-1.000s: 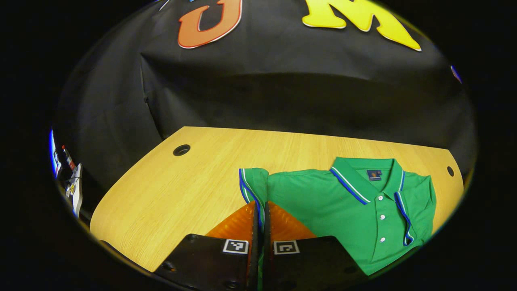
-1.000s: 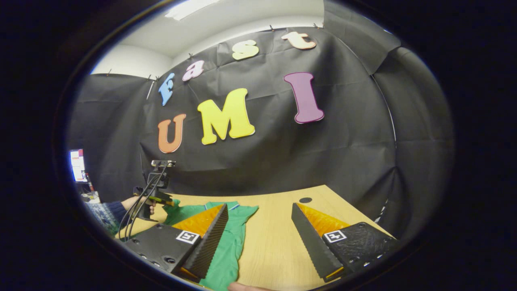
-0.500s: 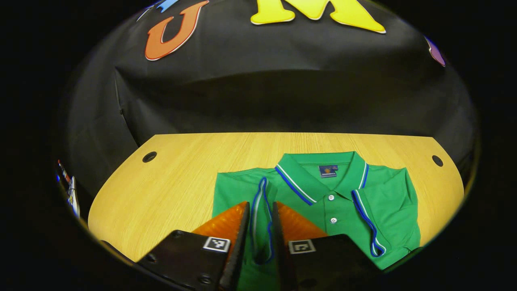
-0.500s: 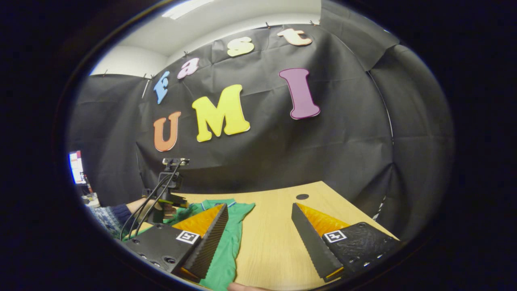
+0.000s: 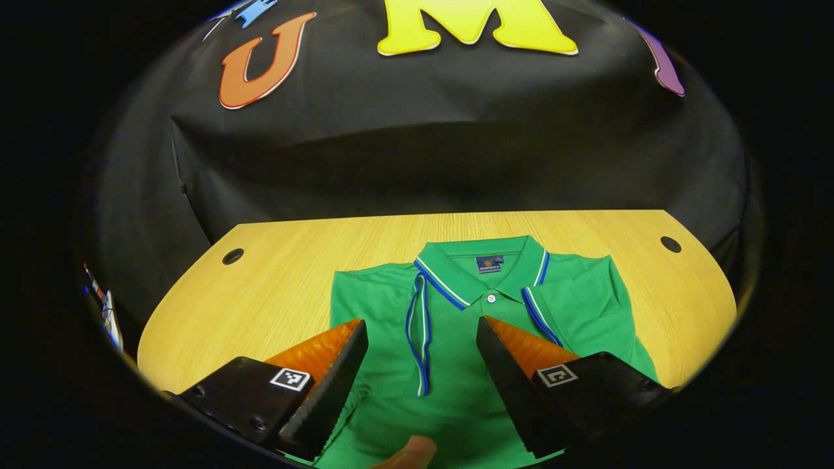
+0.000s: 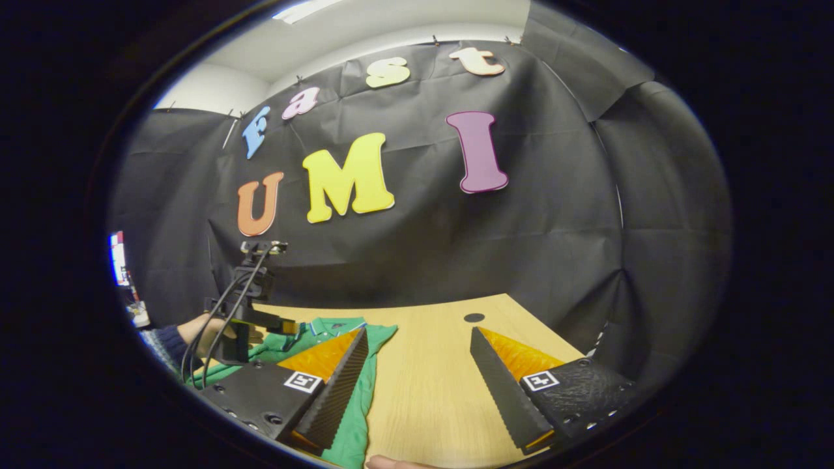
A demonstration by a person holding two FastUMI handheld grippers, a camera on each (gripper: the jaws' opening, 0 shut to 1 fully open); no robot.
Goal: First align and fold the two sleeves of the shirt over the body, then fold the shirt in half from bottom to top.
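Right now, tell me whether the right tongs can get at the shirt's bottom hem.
Probably yes. The right tongs hang open over the table beside the shirt, with nothing between. The hem itself lies out of frame, so I cannot confirm.

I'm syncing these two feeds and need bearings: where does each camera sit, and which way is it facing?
Left gripper view: rides on the left tongs, held open above the green polo shirt, facing the booth wall; a fingertip shows at the bottom.
Right gripper view: rides on the open right tongs, off the shirt's side, over bare wooden table; it sees the left tongs and holding hand.
Shared: shirt, table, wall, left tongs.
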